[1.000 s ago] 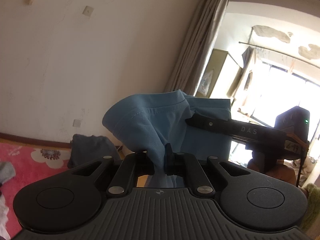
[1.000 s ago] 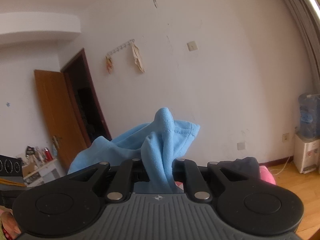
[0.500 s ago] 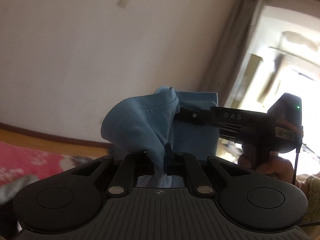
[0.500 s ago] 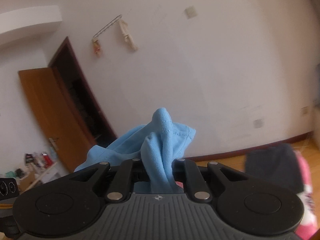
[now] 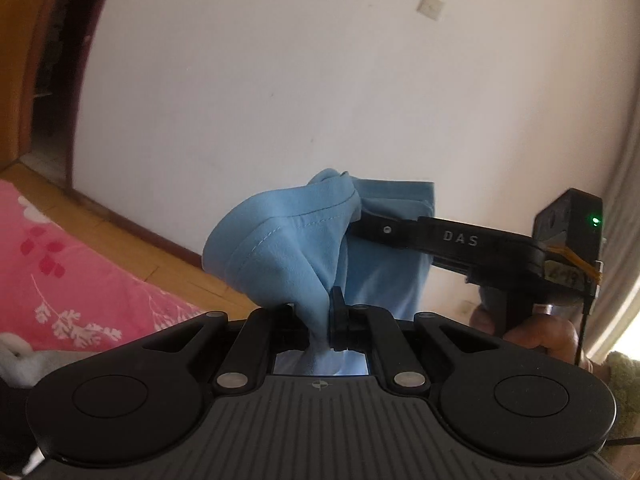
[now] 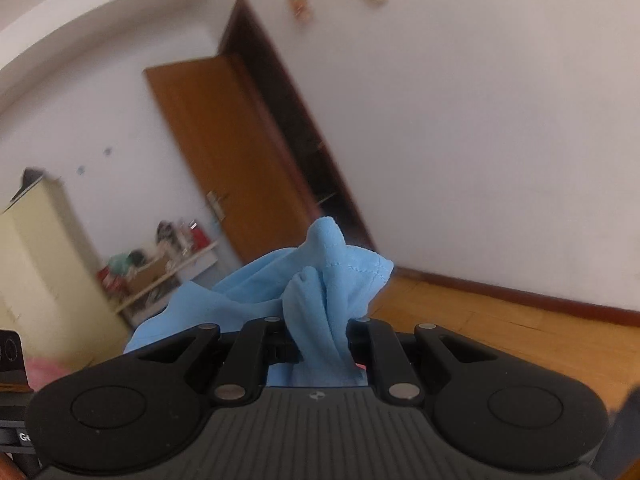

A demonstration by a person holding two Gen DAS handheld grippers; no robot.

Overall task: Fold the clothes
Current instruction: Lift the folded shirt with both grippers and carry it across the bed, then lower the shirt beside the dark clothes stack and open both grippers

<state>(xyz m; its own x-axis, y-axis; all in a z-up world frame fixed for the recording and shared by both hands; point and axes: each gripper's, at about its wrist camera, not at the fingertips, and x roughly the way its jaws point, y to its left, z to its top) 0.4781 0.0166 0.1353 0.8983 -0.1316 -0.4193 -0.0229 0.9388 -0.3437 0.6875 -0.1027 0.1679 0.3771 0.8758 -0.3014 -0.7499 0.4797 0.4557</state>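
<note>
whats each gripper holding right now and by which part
Both hold the same light blue garment. The left gripper pinches a bunched fold by a stitched hem; the right gripper clamps another gathered hemmed edge.

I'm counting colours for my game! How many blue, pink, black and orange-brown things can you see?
Blue: 1, the cloth
Pink: 1, the blanket
Black: 2, the left gripper and the right gripper, both clamped on the cloth
Orange-brown: 2, the door and the floor
Total: 6
</note>
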